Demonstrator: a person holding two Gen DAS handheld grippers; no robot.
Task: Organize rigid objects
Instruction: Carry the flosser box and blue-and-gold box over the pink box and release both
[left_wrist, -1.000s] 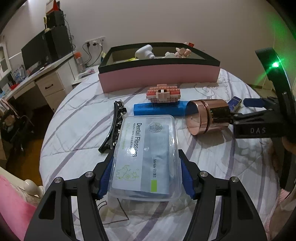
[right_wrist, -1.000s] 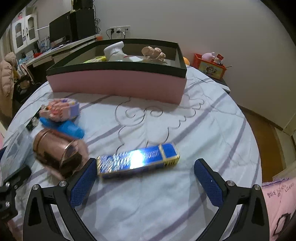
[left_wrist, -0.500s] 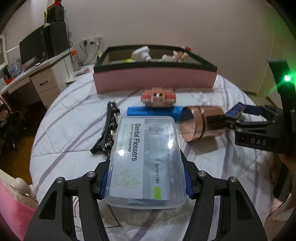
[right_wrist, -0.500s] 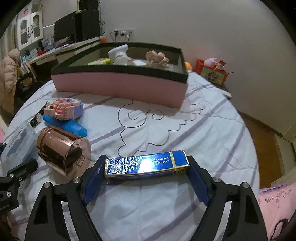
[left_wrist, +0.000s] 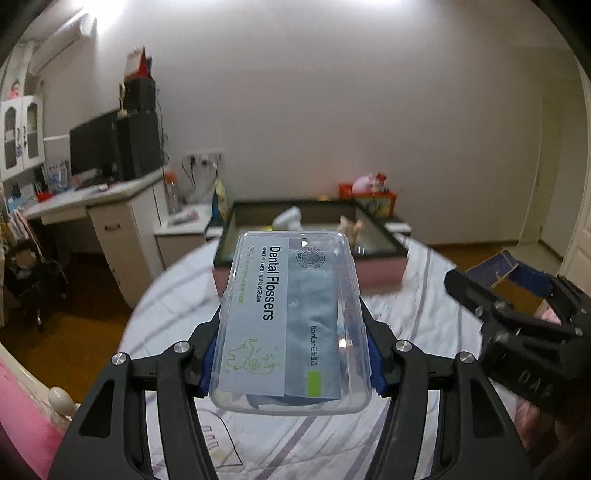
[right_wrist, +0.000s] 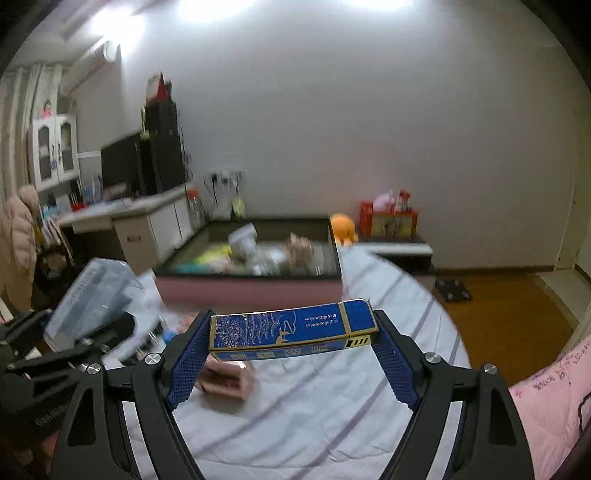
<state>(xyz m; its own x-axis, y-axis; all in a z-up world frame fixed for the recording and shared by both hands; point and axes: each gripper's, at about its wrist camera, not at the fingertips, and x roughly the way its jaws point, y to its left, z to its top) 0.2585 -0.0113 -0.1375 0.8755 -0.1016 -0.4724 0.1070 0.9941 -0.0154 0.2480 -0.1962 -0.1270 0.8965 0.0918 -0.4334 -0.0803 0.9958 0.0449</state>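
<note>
Clear plastic dental flosser case (left_wrist: 291, 321) is clamped across its width in the left gripper (left_wrist: 291, 354), lifted off the bed; the blue box (right_wrist: 291, 328) is pinched end to end in the right gripper (right_wrist: 291, 354). Both are mid-carry; next, over the pink-sided tray's rim (right_wrist: 251, 291), then let go inside
</note>
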